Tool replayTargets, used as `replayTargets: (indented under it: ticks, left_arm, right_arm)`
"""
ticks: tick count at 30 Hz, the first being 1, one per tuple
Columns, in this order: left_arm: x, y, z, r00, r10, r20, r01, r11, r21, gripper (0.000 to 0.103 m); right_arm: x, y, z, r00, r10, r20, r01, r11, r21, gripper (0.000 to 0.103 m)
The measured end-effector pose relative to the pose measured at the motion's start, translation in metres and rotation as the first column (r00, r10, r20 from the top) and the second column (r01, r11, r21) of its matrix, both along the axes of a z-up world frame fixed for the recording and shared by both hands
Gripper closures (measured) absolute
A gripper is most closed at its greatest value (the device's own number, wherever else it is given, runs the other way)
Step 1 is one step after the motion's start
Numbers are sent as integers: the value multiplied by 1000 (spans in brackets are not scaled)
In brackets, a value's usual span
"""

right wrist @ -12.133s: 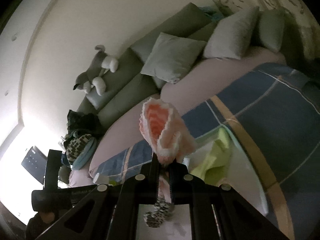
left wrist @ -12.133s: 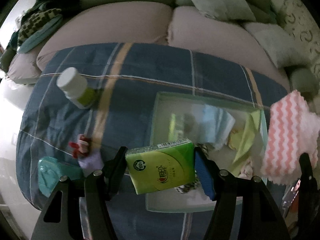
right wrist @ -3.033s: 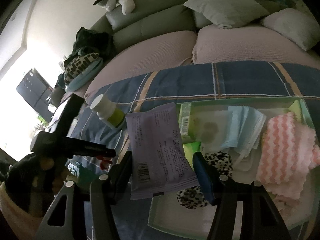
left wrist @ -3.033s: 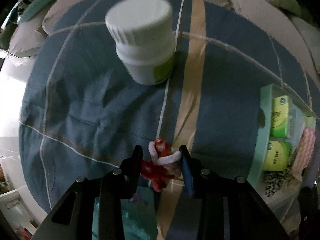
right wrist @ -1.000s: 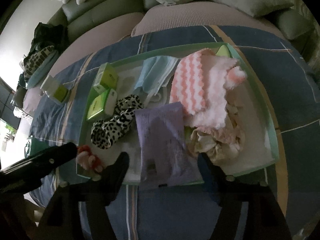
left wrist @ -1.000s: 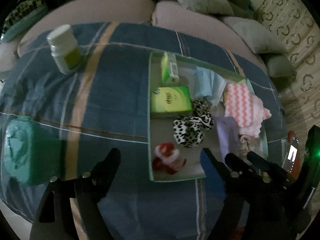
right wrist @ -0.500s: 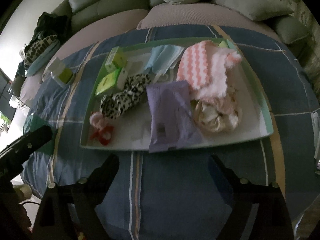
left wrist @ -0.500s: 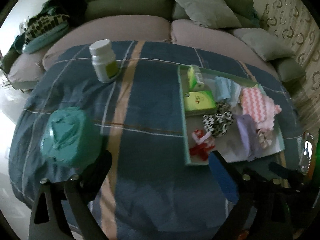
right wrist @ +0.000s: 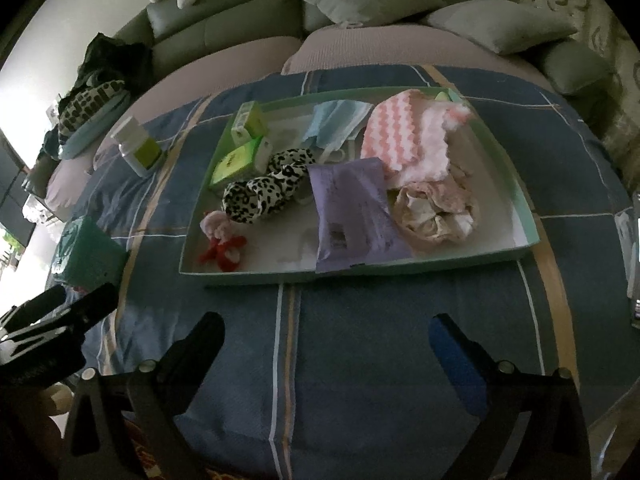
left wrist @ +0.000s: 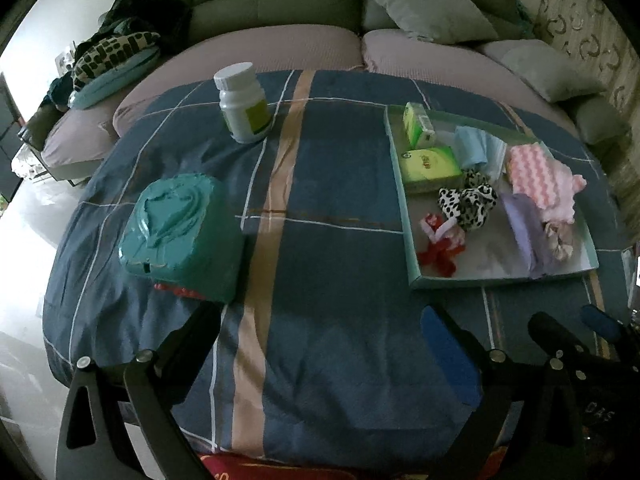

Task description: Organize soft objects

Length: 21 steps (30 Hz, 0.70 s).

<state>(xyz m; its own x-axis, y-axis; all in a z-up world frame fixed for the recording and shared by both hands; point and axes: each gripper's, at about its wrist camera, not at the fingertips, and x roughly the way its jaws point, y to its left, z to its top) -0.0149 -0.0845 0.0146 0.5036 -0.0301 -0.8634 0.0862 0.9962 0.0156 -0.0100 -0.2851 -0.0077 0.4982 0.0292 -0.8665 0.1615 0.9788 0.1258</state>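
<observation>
A shallow green tray [right wrist: 360,270] lies on the blue plaid cloth and holds the soft things. In it are a red-and-white toy [right wrist: 222,246], a leopard-print cloth [right wrist: 266,190], a purple pack [right wrist: 352,208], a pink-and-white towel [right wrist: 404,140], a blue mask [right wrist: 338,122], a beige crumpled cloth [right wrist: 434,212] and two green tissue packs [right wrist: 236,162]. My right gripper [right wrist: 326,326] hovers over bare cloth in front of the tray, its jaws opening with nothing between them. My left gripper [left wrist: 320,320] stands open and empty, to the left of the tray [left wrist: 496,282].
A white bottle [left wrist: 242,102] stands at the far left of the cloth. A teal lidded box [left wrist: 180,228] sits close to the left gripper's left finger. A grey sofa with cushions [left wrist: 424,8] runs behind. A glassy object [right wrist: 634,264] lies at the right edge.
Both grippers have drawn back from the tray and their jaws have spread wider. The red-and-white toy and the purple pack lie released in the tray.
</observation>
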Motion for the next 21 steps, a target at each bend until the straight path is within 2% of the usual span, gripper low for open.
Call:
replayTargets:
  ticks: [5,16,21]
  left_arm:
    - [-7,0,3,999,42,31,-44,997,69,3]
    - [-10,8,-8,996,91,-7,-90,994,66,3]
    - [-12,14,-10,993,113,-17,-112,993,37,3]
  right_arm:
    - [-5,0,-1,1000,-14,17,14,1000,-23,0]
    - [-14,1,-5,997,-41,61,45,997,-57,0]
    - [-18,1,-4,995,-53,86,60,995,-77,0]
